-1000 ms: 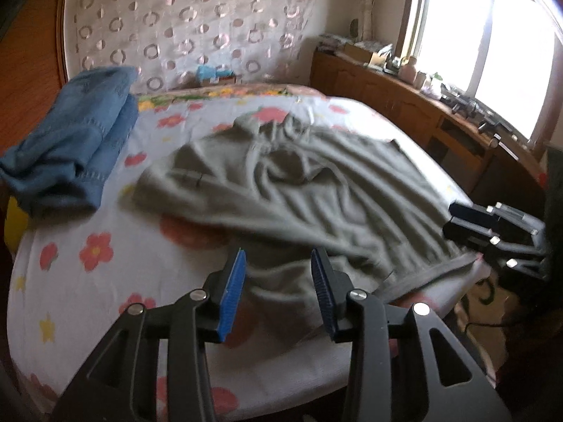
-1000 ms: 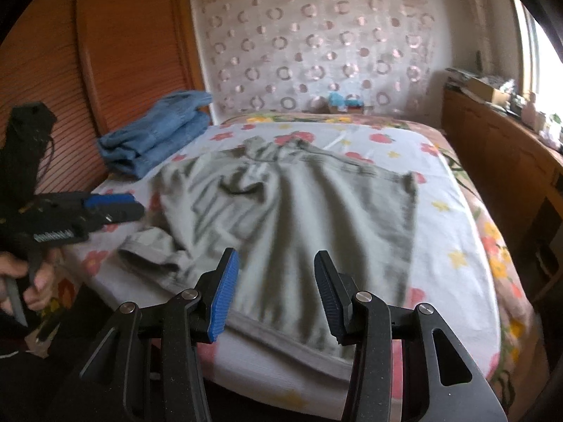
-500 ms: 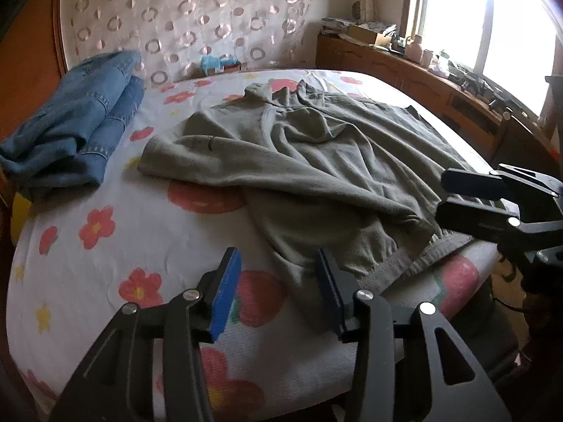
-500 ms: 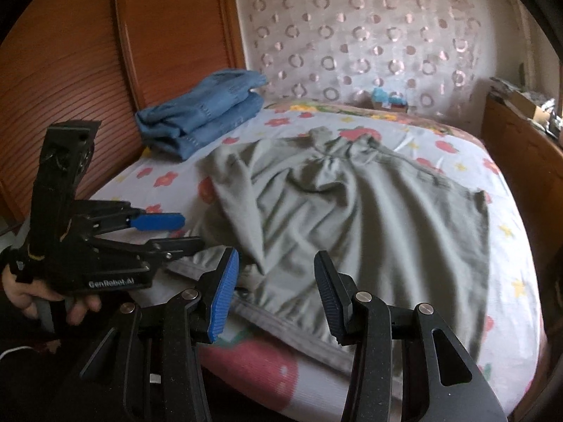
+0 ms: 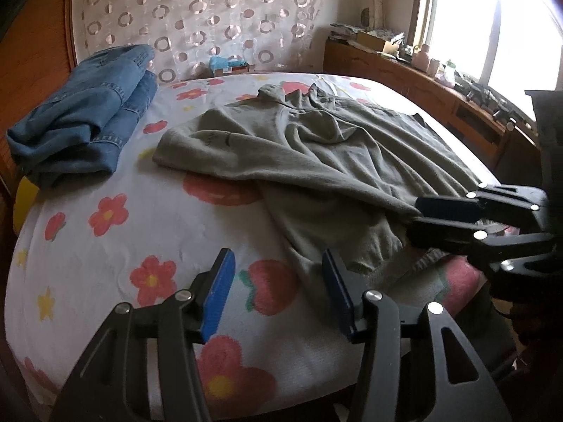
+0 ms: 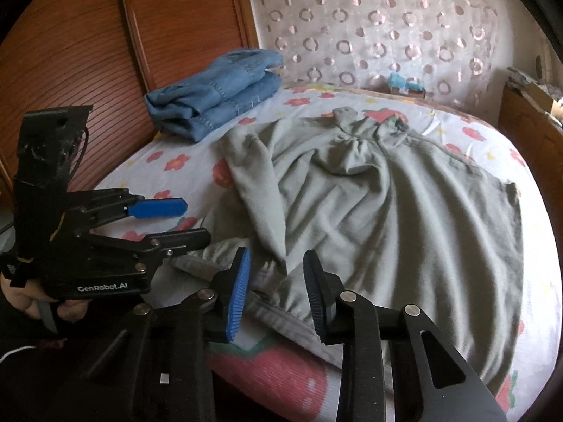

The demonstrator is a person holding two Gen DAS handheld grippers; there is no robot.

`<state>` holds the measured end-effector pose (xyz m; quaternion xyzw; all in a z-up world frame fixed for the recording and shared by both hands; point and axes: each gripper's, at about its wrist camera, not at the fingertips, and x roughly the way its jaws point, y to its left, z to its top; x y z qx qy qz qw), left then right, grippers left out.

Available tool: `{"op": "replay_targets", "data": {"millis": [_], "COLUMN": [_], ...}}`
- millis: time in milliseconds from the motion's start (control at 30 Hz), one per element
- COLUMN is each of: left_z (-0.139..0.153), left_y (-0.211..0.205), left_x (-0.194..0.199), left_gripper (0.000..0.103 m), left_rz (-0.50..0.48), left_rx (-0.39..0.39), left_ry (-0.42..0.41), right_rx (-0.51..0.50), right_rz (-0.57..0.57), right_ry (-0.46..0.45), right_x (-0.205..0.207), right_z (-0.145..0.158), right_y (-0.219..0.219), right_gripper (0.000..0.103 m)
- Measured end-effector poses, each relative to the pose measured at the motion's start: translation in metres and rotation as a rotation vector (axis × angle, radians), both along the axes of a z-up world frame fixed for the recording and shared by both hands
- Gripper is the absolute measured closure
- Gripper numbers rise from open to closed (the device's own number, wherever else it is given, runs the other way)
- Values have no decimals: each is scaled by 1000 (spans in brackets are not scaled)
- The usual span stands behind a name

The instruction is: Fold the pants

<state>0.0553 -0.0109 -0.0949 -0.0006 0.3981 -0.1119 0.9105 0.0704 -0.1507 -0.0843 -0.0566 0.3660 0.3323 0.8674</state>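
Nearer pants [image 6: 369,211]: both tongs [image 6: 276,288] agape.

In my right wrist view, my left gripper [image 6: 176,221] carries the one label I can read: "GenRobot.AI" in white letters on the black side of its body, just above the hand [image 6: 52,304] that holds it. On the grey pants [image 5: 316,154], in the left wrist view, there is a small dark mark near the folded edge; it may be printed lettering or a logo, but it is too small and blurred for me to read. I can read nothing else: no numbers, signs or brand names on the sheet [image 5: 105,246] or the jeans [image 6: 218,91].
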Motion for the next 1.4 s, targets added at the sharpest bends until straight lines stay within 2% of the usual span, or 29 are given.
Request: {"op": "replay_targets", "data": {"millis": [100,167,200,233,400,667,1033,1400], "left_z": [0,0,0,0,6,22,47,37], "left_y": [3,5,5,6,7,2,-36,-68], "left_x": [-1,-1,-2,-2,-4,-4,17,21], "left_gripper": [52,52,52,52,52,52,52,52], "left_rz": [5,8,10,12,17,3,-71,-123], "left_rx": [-13,-22,-25,-27,-47,-72,-86,-71], "left_ry": [-2,-2,-4,-7,-26,-52,-71,-46], "right_rx": [-10,-14,-11,-9,7,38,46,52], "right_rz": [6,10,18,23,17,-74,-177,-266], "right_ry": [16,21,23,23,-16,-156,-206,-224], "right_x": [3,5,5,4,2,-4,-10,-24], "right_z": [-6,-8,-8,-8,0,39,60,61], "right_y": [5,8,9,10,8,-22,-79,-121], "right_gripper": [74,79,88,91,100,100,100,100]}}
